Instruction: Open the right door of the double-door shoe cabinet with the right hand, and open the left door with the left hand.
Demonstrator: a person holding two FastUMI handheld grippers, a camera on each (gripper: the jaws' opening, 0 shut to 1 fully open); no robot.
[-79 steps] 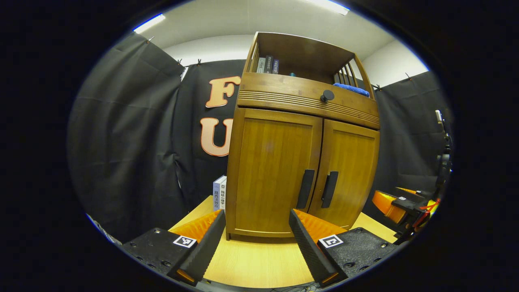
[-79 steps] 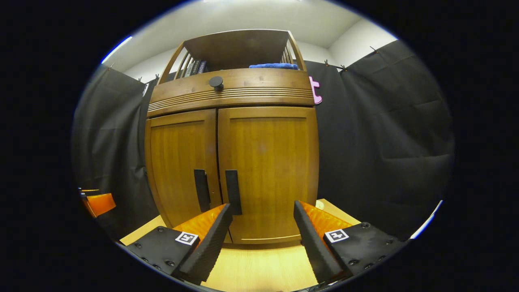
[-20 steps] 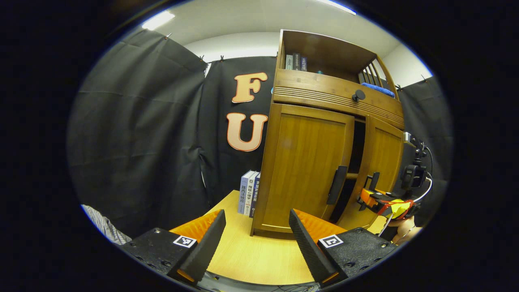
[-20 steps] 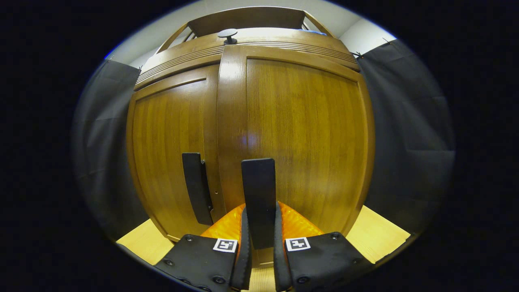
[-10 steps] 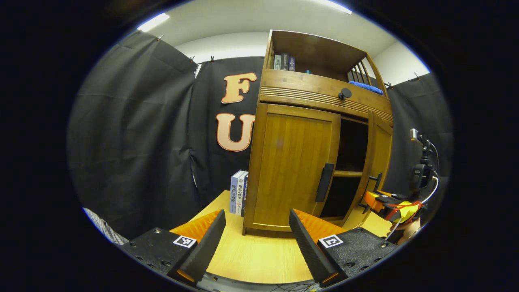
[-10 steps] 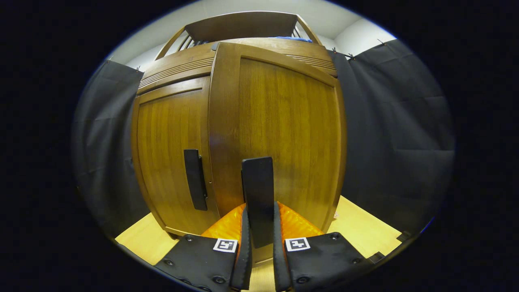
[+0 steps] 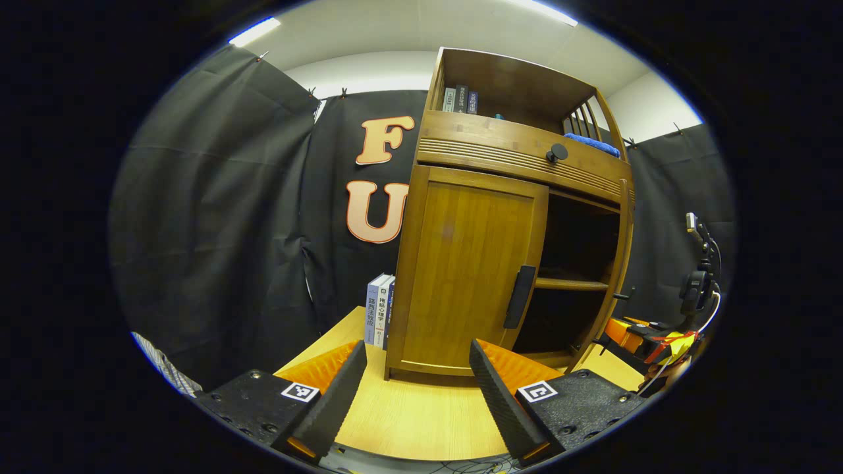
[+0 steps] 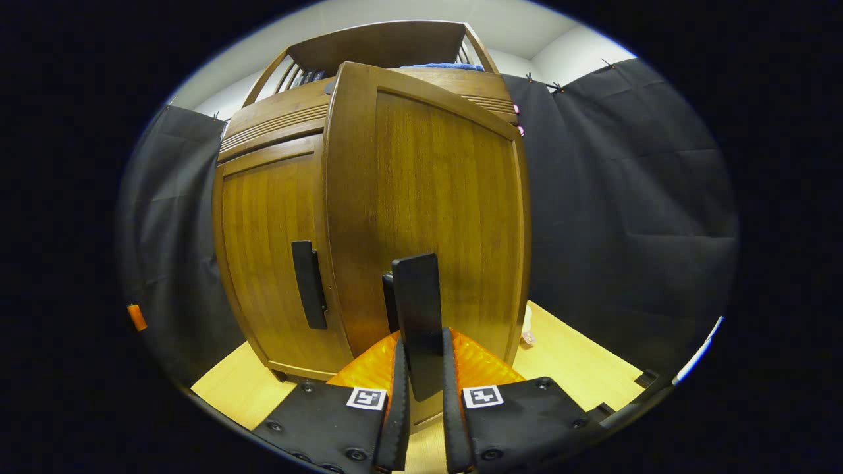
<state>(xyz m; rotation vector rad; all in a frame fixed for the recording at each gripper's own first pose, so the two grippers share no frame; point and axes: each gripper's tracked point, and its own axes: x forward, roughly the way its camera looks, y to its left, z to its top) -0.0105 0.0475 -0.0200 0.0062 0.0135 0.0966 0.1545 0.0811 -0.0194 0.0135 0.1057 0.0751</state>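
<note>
Right gripper: jaws clamped on the black handle of the right door, swung well out from the shoe cabinet. Left gripper: jaws spread wide, empty, above the wooden table, short of the left door. Left door closed, its handle untouched. Shelf exposed inside. Books upright beside the cabinet, possibly touching it.

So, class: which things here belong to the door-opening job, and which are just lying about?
Job: right door, its handle, right gripper, left door, its handle, left gripper.

Lying about: books beside the cabinet, blue cloth on top.
</note>
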